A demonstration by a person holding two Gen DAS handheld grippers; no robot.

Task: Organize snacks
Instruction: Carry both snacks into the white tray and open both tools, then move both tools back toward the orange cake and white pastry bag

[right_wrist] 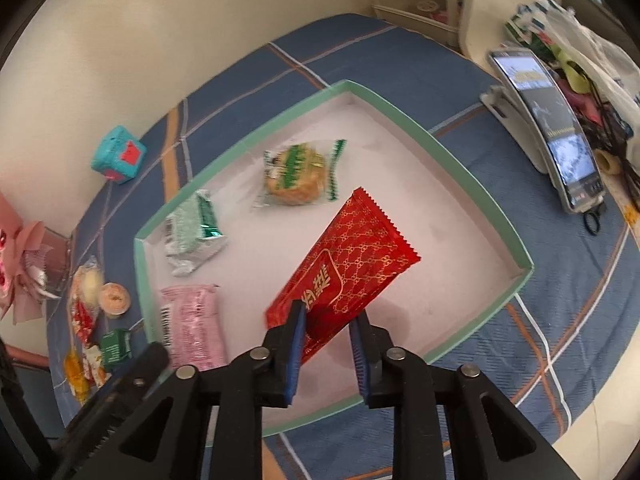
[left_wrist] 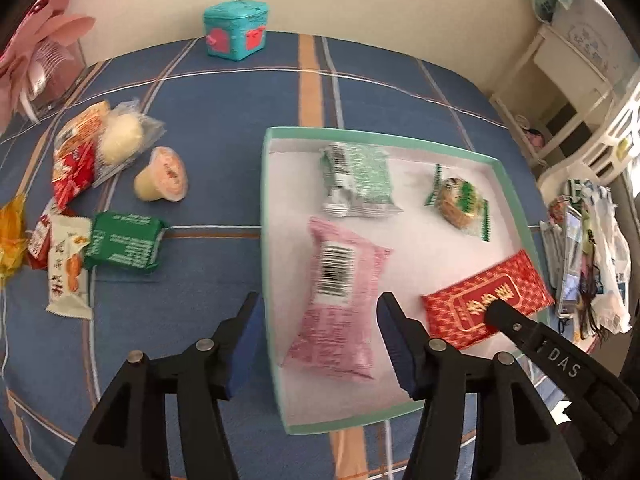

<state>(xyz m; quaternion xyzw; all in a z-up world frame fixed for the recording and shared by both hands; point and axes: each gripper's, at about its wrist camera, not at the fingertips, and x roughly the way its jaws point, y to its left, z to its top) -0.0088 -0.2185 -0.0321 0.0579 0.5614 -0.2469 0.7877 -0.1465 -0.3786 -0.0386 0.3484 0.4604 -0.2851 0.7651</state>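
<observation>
The right gripper (right_wrist: pixel 328 320) is partly spread, its blue ribbed pads on either side of the near end of a glossy red packet (right_wrist: pixel 348 268) with a gold lattice print and a zigzag-cut far edge. The packet angles up toward 1 o'clock over the box; the left pad touches it, but whether the right pad does cannot be told.

The left gripper (left_wrist: pixel 316 316) stands wide apart and holds nothing, one finger outside the box's left wall, the other over the pink packet.

The box (left_wrist: pixel 262 184) is shallow and rectangular, with a matte mint-green card rim and a pale, faintly grainy floor. In it lie a crinkled pink foil packet (left_wrist: pixel 340 296) with a barcode label, a pale green foil packet (left_wrist: pixel 358 180) toward 12 o'clock, and a round golden pastry (left_wrist: pixel 460 200) in clear film with green serrated ends at 2 o'clock.

The box sits on a worktop (left_wrist: pixel 224 120) covered in blue plaid cloth. At 9 o'clock in the left view (outside the box) are a dark green packet (left_wrist: pixel 126 246), a white packet (left_wrist: pixel 68 268), a jelly cup (left_wrist: pixel 162 176) and a bun in clear wrap (left_wrist: pixel 120 138). A teal tin (left_wrist: pixel 236 28) with a rounded lid sits at 11 o'clock.
</observation>
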